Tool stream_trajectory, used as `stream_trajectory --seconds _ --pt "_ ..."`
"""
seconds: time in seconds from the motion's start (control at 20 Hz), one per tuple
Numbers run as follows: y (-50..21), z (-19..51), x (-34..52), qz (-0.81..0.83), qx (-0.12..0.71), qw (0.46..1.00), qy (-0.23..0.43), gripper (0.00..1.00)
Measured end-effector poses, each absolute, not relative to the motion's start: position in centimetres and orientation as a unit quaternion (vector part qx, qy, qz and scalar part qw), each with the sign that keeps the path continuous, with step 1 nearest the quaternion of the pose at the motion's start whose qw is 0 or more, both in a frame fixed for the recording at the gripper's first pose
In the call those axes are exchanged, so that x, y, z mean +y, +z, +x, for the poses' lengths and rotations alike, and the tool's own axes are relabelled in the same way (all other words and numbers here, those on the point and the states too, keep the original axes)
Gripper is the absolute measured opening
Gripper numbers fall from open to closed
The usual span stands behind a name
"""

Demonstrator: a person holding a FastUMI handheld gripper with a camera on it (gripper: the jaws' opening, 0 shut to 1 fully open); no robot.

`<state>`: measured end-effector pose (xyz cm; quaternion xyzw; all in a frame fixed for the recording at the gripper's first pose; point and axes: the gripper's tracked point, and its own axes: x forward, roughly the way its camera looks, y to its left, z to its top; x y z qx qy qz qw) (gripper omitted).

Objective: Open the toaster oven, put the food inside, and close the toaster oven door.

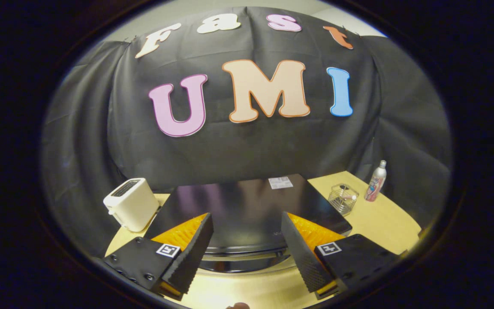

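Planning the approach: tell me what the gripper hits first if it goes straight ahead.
Probably the toaster oven: its dark top lies just ahead between the open gripper fingers. Depth is unclear; from this height it might skim over the top toward the booth wall.

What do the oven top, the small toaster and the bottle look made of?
Toaster oven top: glossy dark metal or glass, mirroring the cloth. Toaster: smooth cream plastic, likely. Bottle: silvery metal look, possibly foil-wrapped plastic. Gripper fingers are open above the oven's front edge.

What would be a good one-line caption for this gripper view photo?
Open gripper poised above the black toaster oven, a white toaster to one side, a bottle to the other.
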<state>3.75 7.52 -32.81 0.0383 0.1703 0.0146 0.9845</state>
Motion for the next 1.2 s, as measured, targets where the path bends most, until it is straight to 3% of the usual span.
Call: stream_trajectory --seconds 0.2,1.2 --pt "-35.8 2.7 7.4 0.037 0.201 0.979 0.019 1.0" --pt "-37.0 -2.4 6.2 0.012 0.193 0.981 0.028 1.0"
